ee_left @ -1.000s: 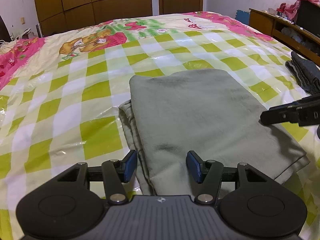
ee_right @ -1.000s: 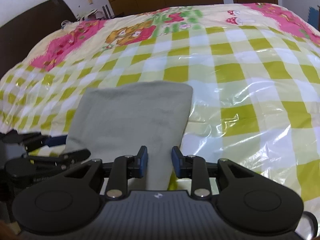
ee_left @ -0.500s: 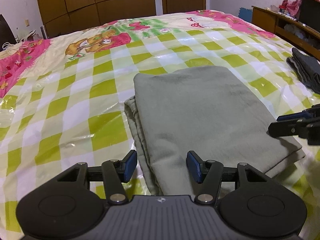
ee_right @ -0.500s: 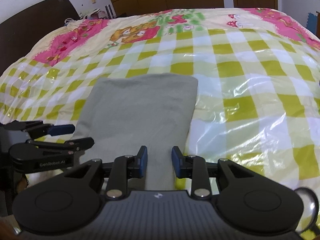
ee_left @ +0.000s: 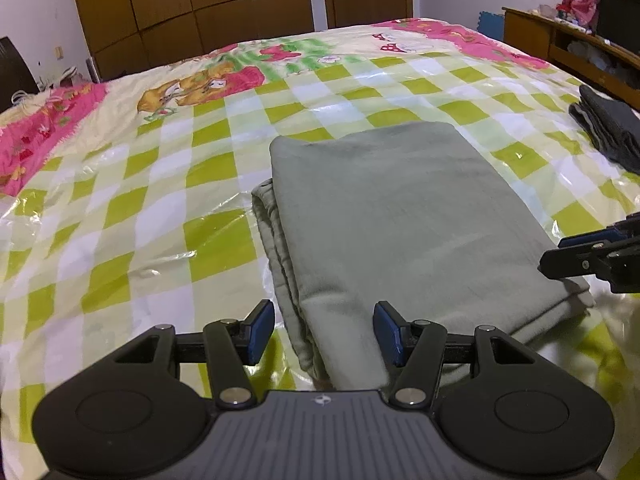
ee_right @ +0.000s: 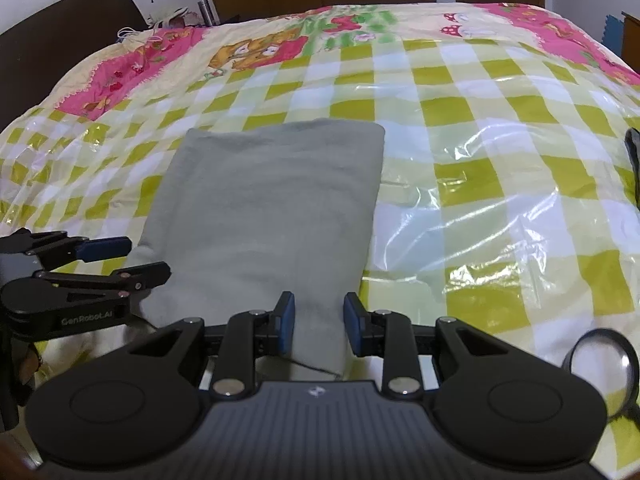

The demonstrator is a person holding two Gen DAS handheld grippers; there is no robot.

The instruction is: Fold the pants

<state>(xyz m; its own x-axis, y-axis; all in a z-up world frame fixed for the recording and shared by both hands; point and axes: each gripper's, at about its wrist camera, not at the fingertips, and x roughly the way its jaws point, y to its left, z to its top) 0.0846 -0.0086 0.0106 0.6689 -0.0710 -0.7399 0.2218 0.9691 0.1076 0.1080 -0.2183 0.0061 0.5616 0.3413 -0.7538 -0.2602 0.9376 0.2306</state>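
The grey-green pants (ee_left: 400, 216) lie folded into a flat rectangle on the checked bed cover (ee_left: 160, 200). My left gripper (ee_left: 324, 332) hovers open over their near left corner, and its pads stand clear of the cloth. My right gripper (ee_right: 320, 322) is open above the near right corner of the pants (ee_right: 272, 208), with fabric showing through the gap and nothing pinched. Each gripper also shows in the other's view: the right gripper (ee_left: 560, 250) beside the pants' right edge, the left gripper (ee_right: 136, 258) at their left edge.
A dark folded garment (ee_left: 608, 128) lies on the bed to the right of the pants. A wooden cabinet (ee_left: 540, 36) with clutter stands past the bed's right side. A wardrobe (ee_left: 200, 12) and a door are behind the bed. Clear plastic sheeting (ee_right: 500, 208) covers the checked cover.
Both grippers have drawn back toward the near edge of the pants, so more of the folded cloth shows. The pants have stayed flat on the bed.
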